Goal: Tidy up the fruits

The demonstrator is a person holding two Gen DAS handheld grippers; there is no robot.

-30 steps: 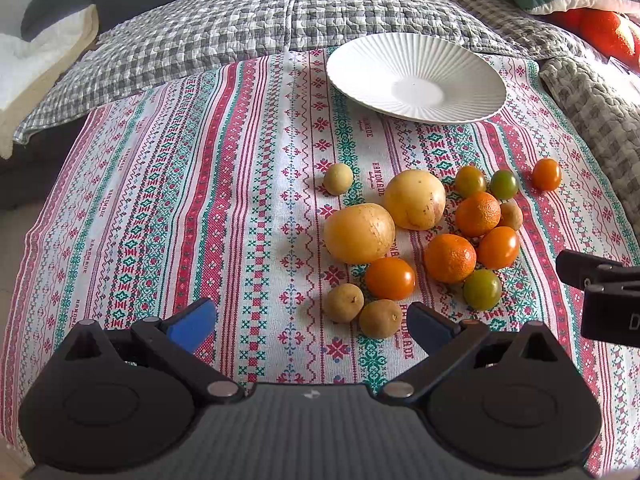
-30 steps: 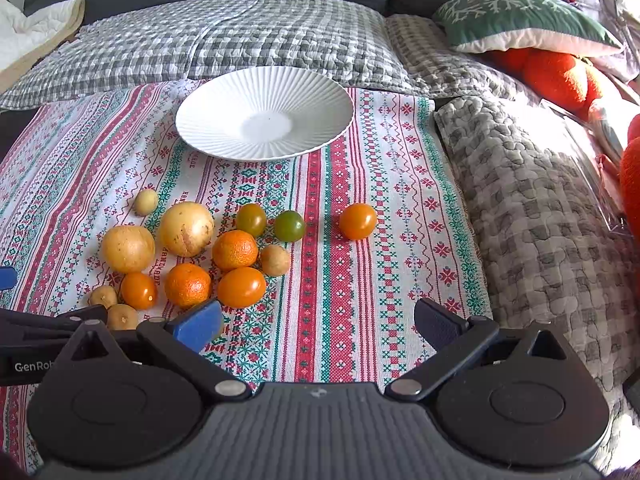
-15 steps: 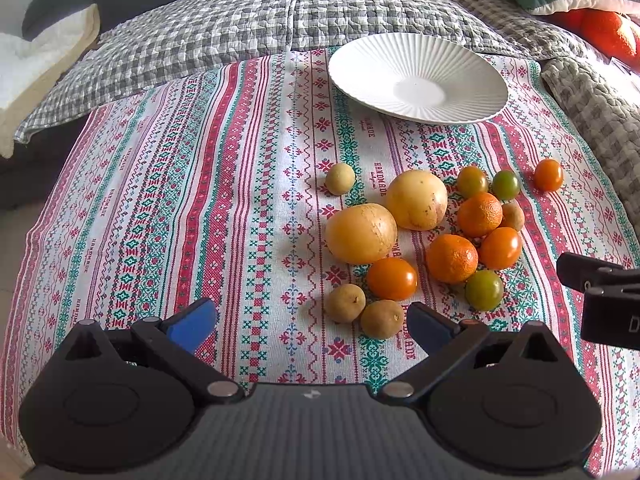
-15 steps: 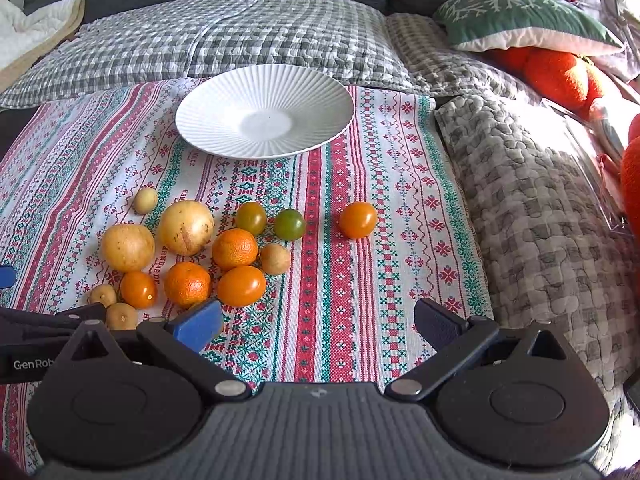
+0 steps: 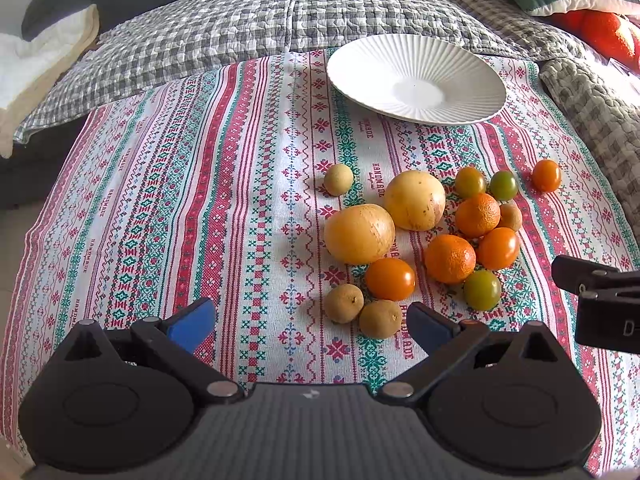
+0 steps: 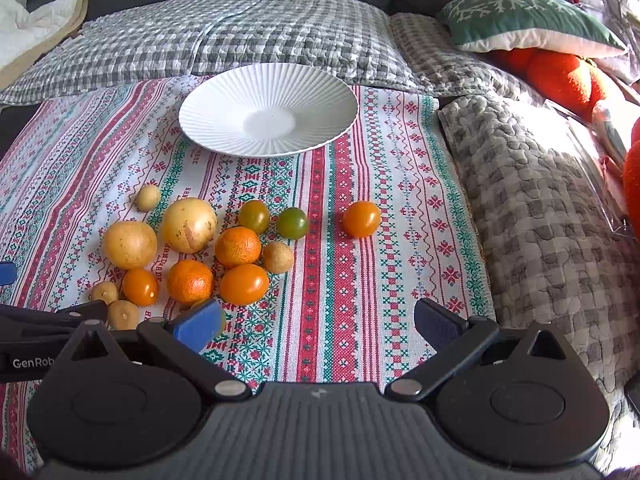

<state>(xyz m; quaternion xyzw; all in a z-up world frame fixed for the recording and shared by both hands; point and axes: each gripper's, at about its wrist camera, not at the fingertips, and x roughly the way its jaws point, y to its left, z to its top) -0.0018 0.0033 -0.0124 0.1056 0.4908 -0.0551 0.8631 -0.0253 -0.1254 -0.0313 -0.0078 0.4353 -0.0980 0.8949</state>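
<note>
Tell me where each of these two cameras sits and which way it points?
Left wrist view: sits on the left tool, looking forward over the patterned cloth at the fruit pile and white plate; its own two open fingers show, plus the right tool's tip at the right edge.
Right wrist view: sits on the right tool, facing the same way from further right; its open fingers show, the left tool at the left edge.
Shared: plate, cloth, the lone orange tomato, green pillow.
</note>
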